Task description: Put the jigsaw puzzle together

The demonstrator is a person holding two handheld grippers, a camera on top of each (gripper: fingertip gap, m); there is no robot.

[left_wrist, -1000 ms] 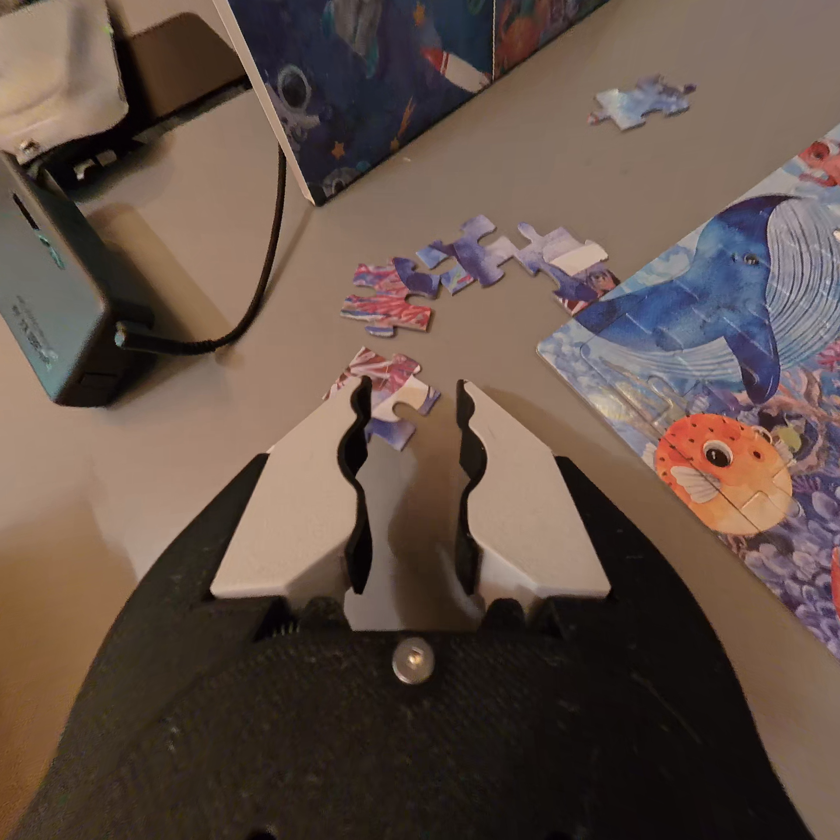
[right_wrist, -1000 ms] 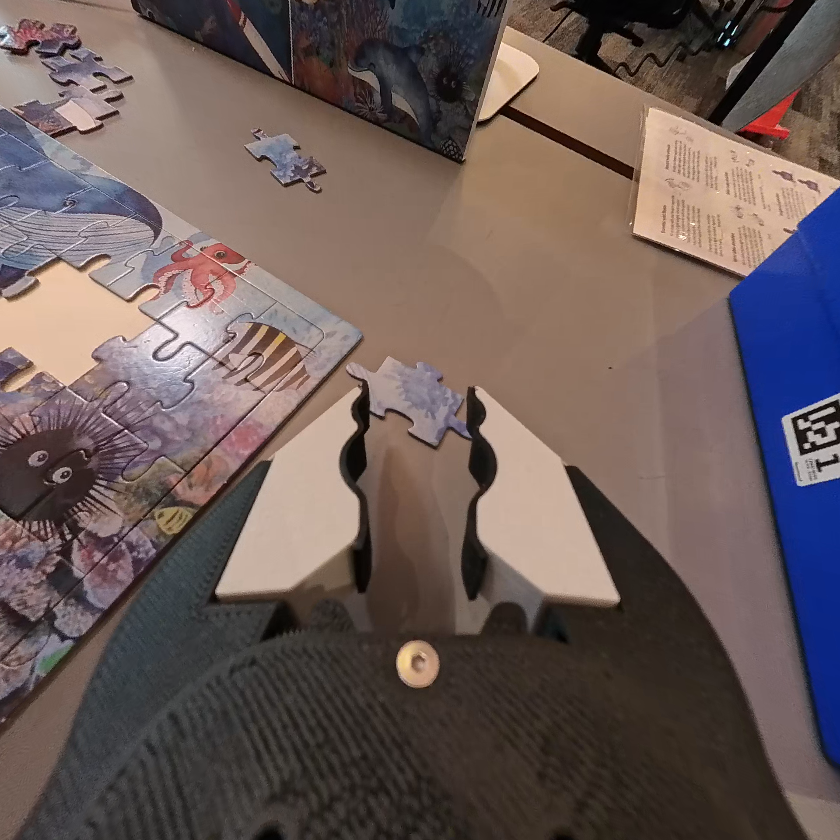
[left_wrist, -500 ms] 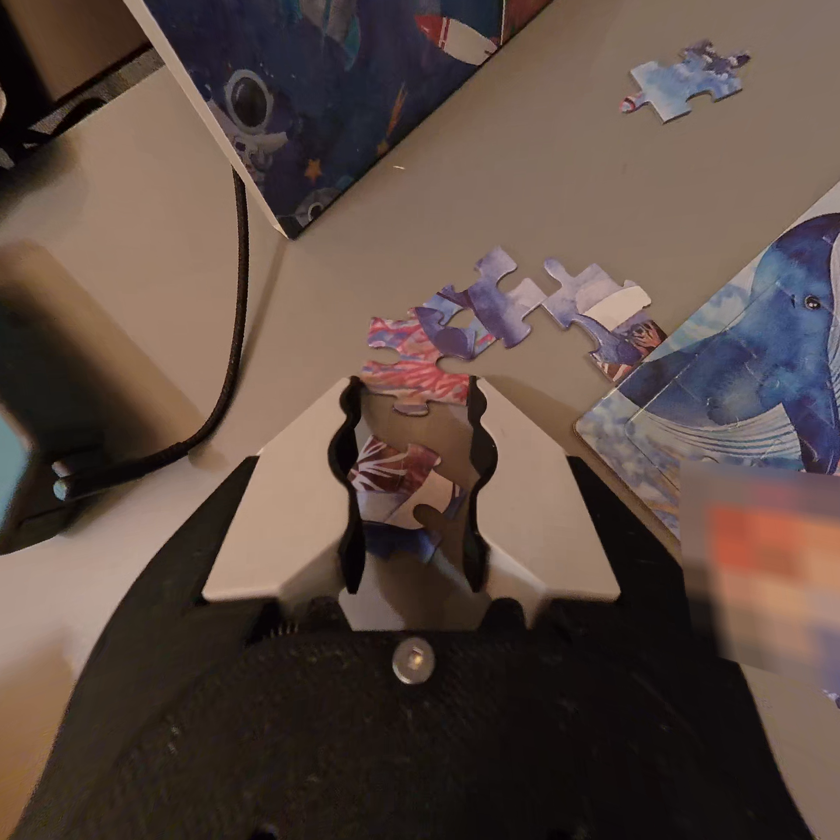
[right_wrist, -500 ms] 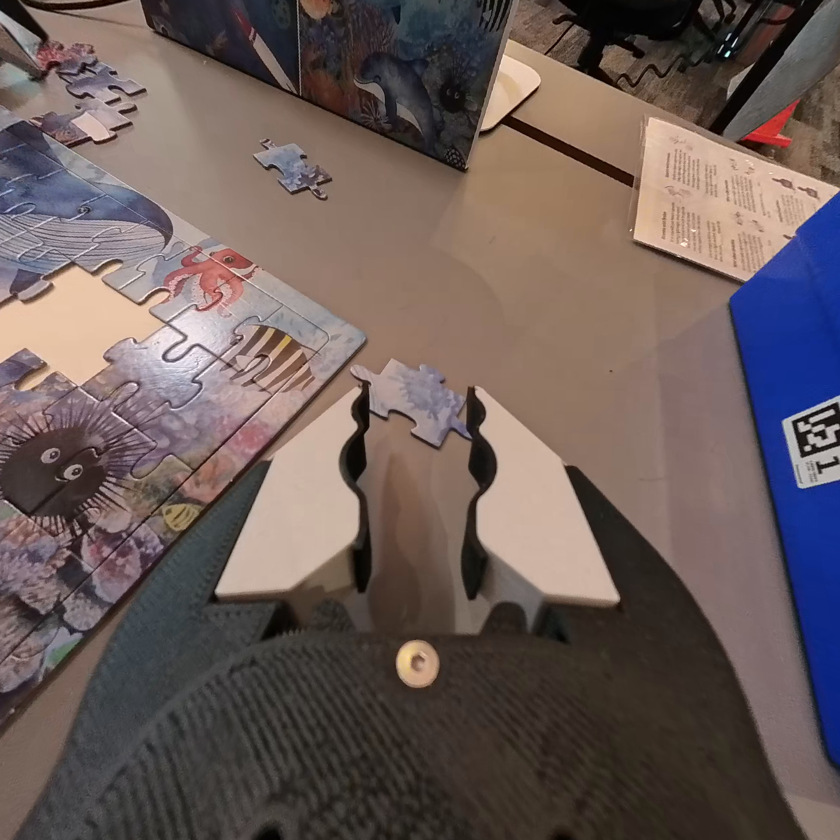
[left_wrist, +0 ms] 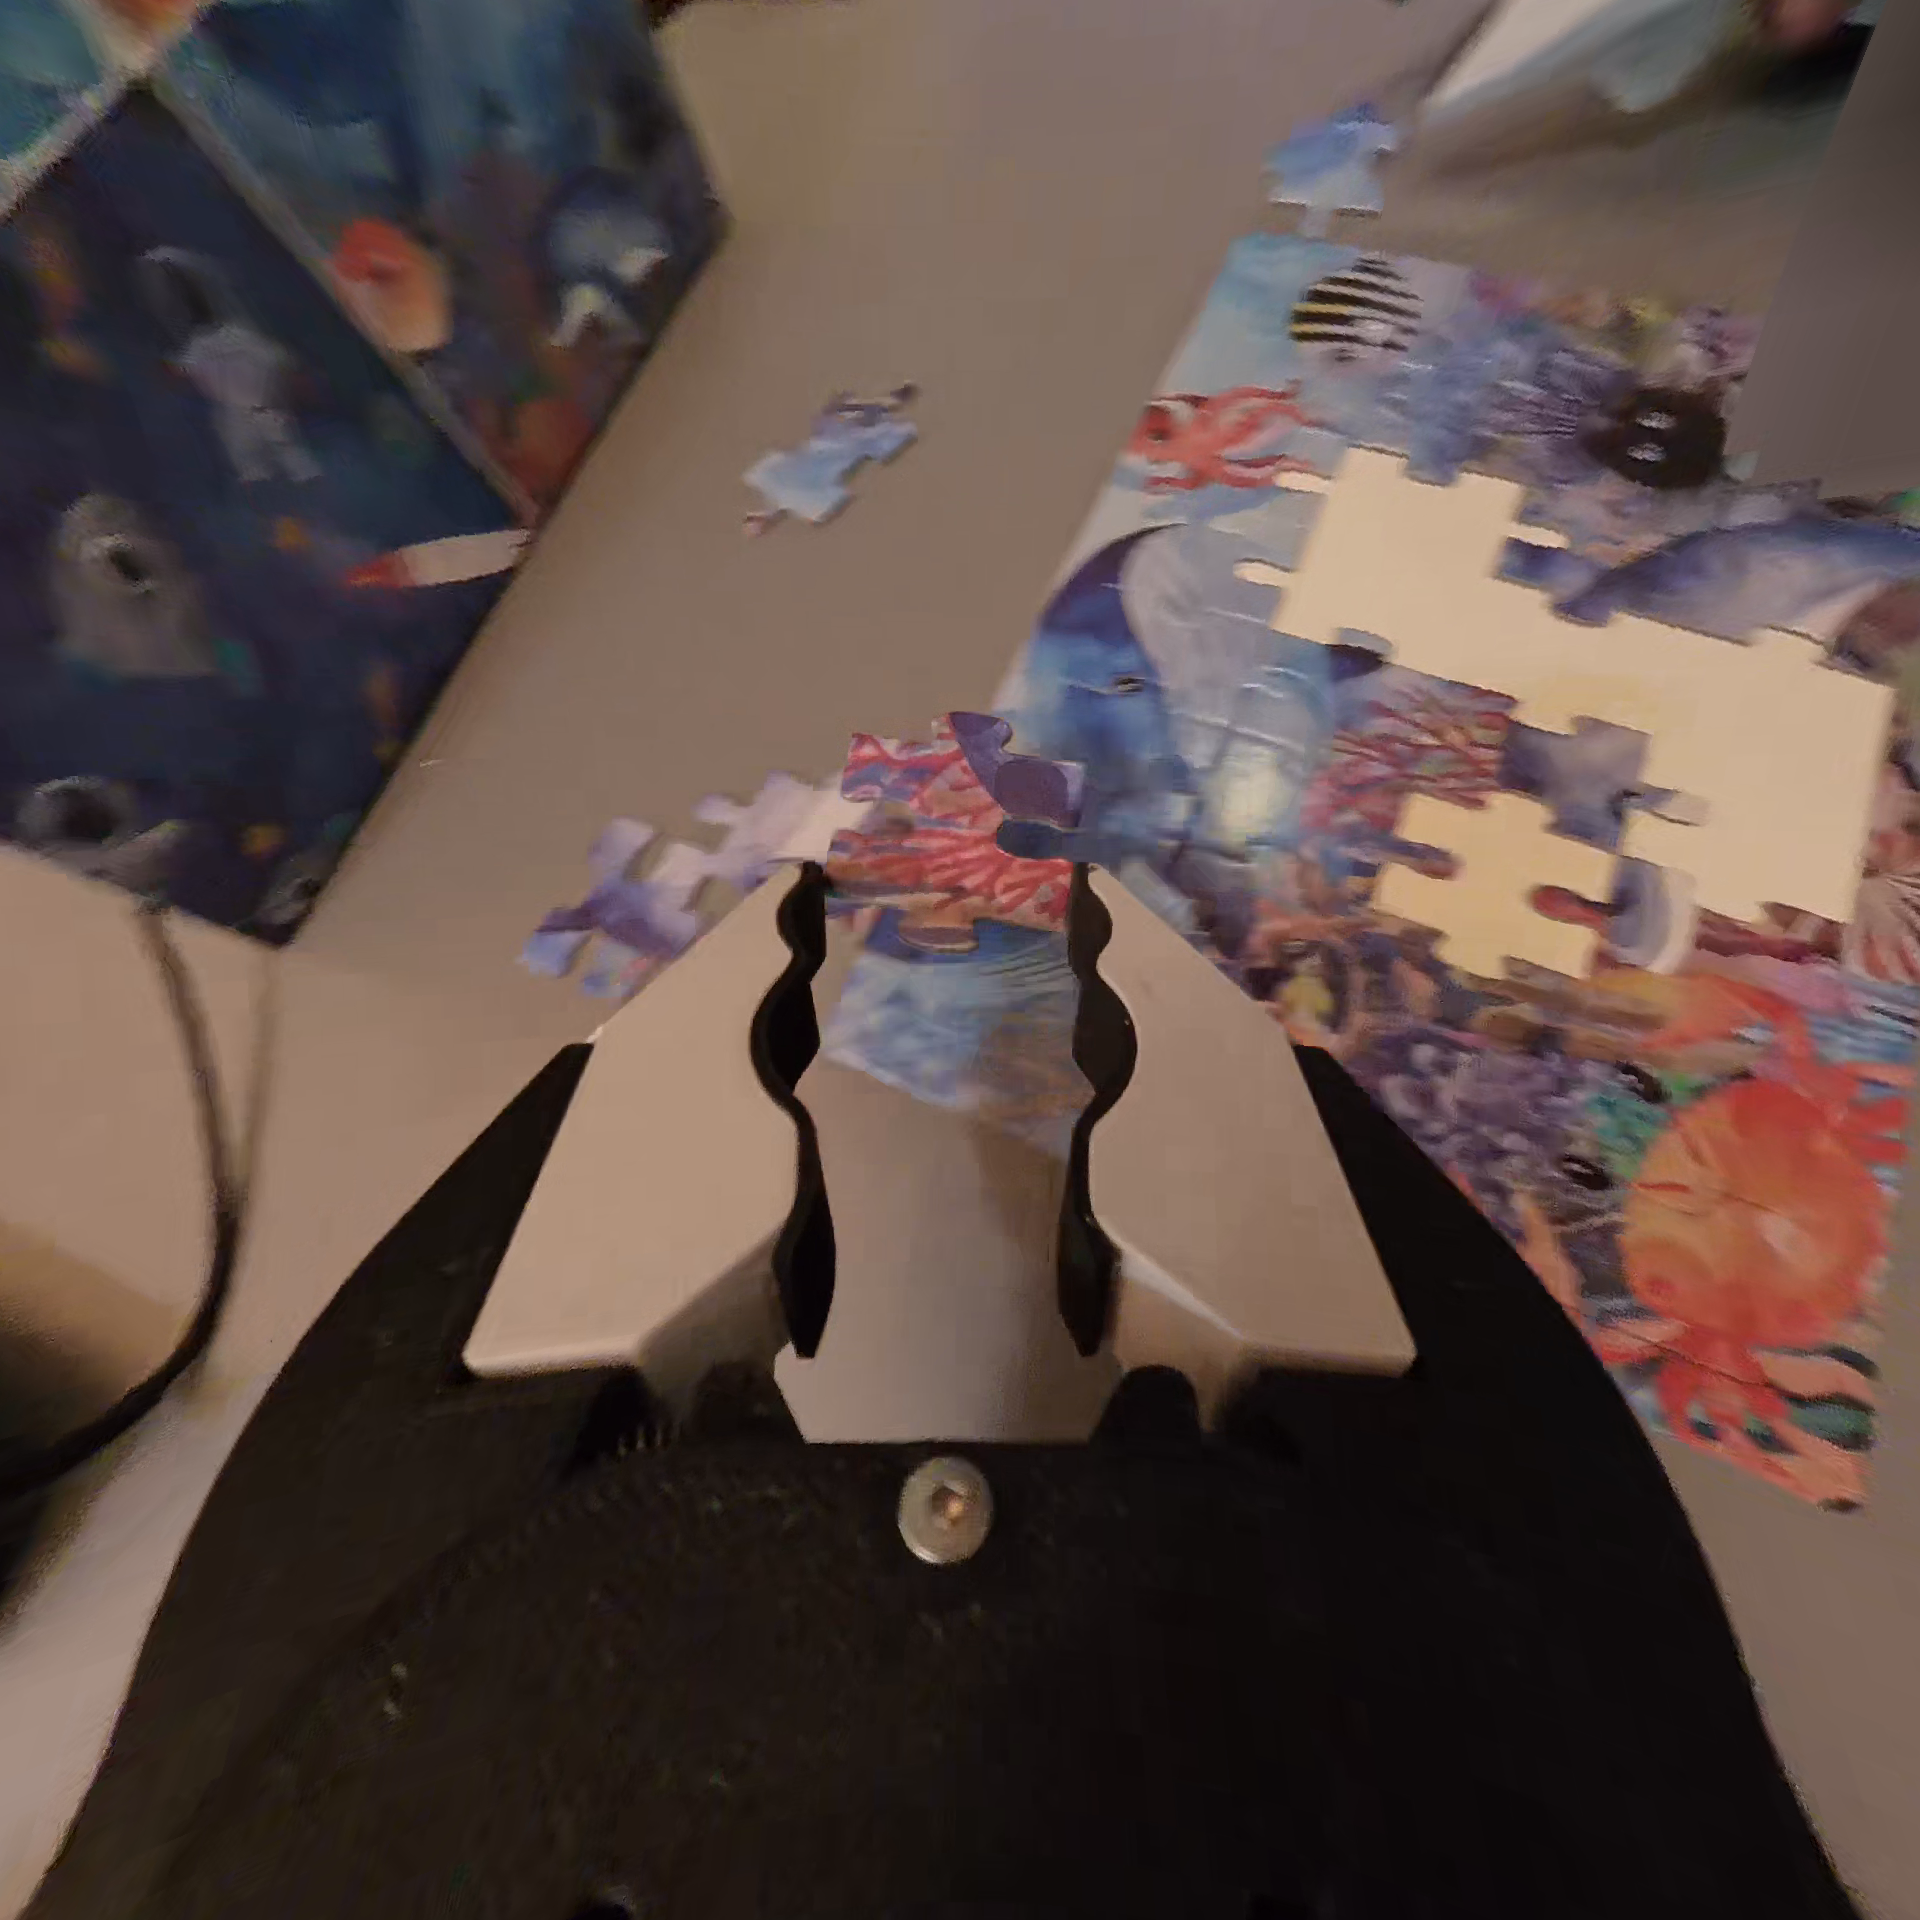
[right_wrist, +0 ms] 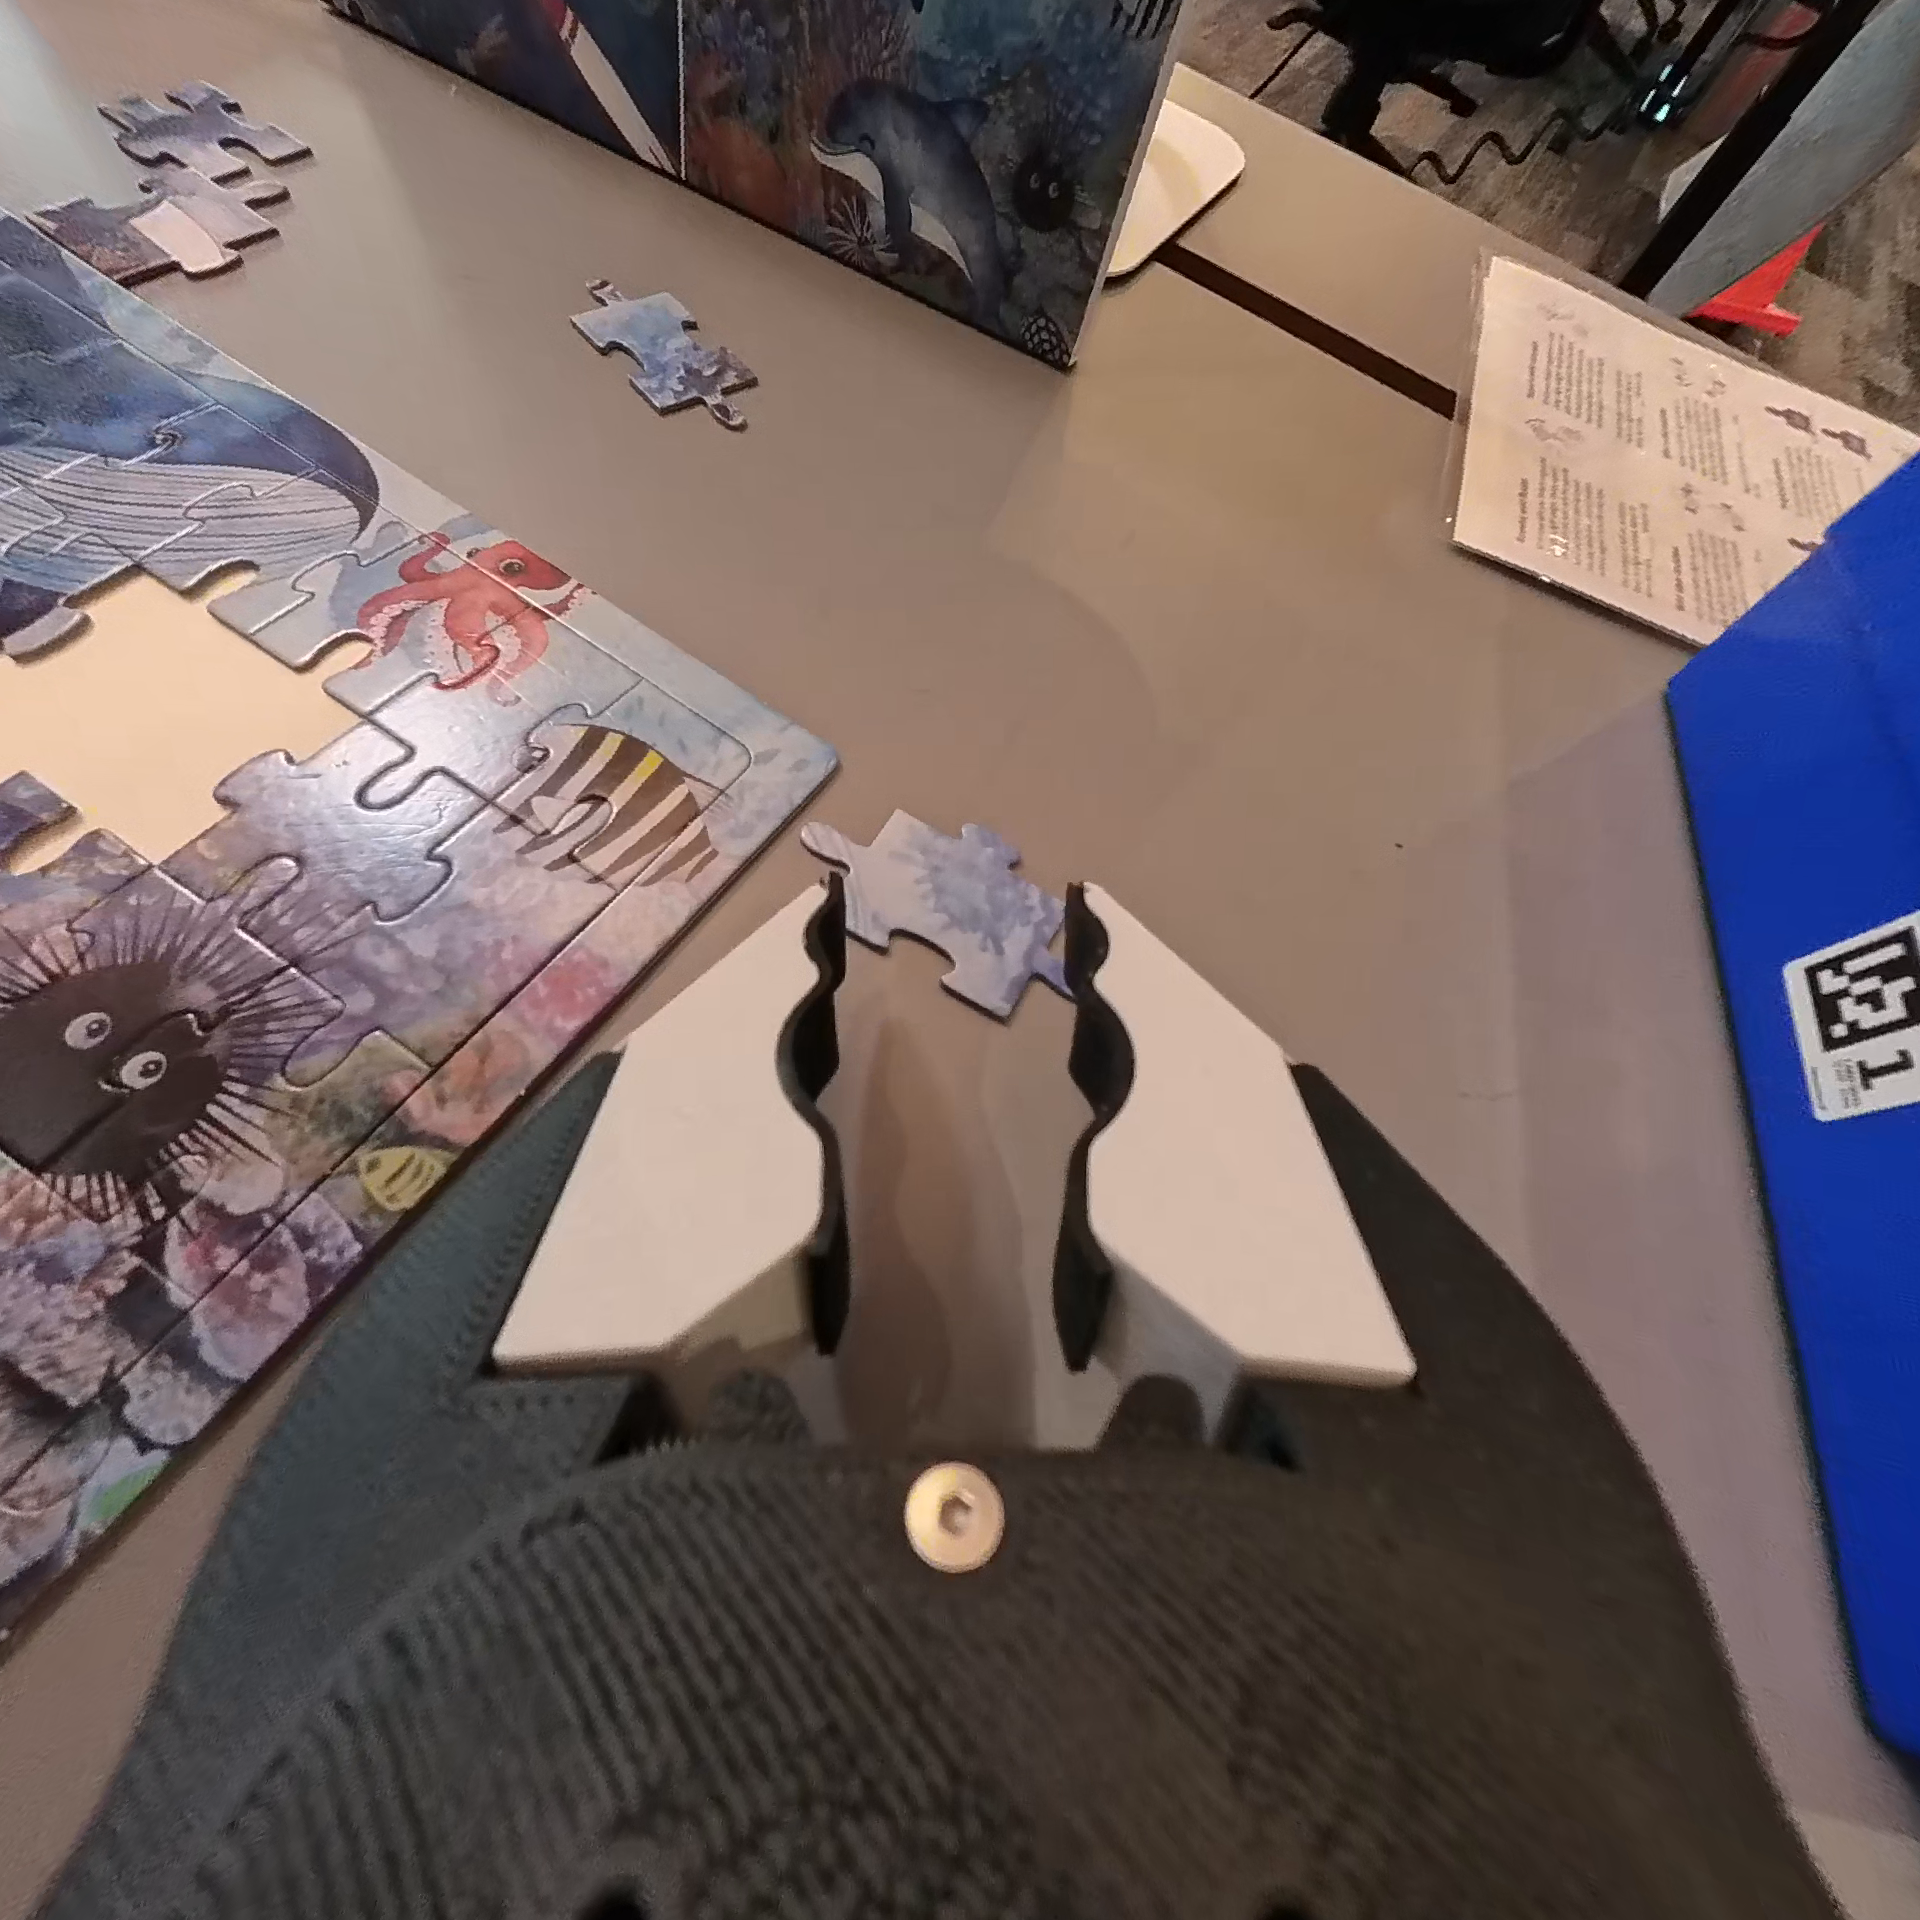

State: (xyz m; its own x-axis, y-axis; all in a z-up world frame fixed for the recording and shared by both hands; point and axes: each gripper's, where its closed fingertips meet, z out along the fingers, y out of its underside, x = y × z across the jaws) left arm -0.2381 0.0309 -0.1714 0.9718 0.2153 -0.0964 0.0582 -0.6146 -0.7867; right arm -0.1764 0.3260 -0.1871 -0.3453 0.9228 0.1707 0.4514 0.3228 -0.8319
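The partly built sea-animal puzzle point(left_wrist: 1195, 748) lies on the grey table with cream gaps point(left_wrist: 1579, 665) in its middle. It also shows in the right wrist view point(right_wrist: 416, 831). My left gripper point(left_wrist: 943, 883) is shut on a red coral piece point(left_wrist: 935, 831), held off the table over the puzzle's near left corner; this view is blurred. My right gripper point(right_wrist: 953, 894) is shut on a pale blue piece point(right_wrist: 945, 904) just off the puzzle corner by the striped fish point(right_wrist: 613, 800).
The upright puzzle box point(left_wrist: 260, 416) stands at the left and also shows in the right wrist view point(right_wrist: 883, 156). Loose pieces point(left_wrist: 831, 457) point(left_wrist: 665, 883) point(right_wrist: 665, 353) point(right_wrist: 197, 177) lie beside the puzzle. A black cable point(left_wrist: 197, 1143), a printed sheet point(right_wrist: 1662, 436) and a blue board point(right_wrist: 1818, 935) flank it. The gap from one gripper's tips to the other's is roughly 30 centimeters.
My left gripper closed on the red coral piece, lifted it and swung right toward the puzzle. My right gripper has stayed almost still with the pale blue piece.
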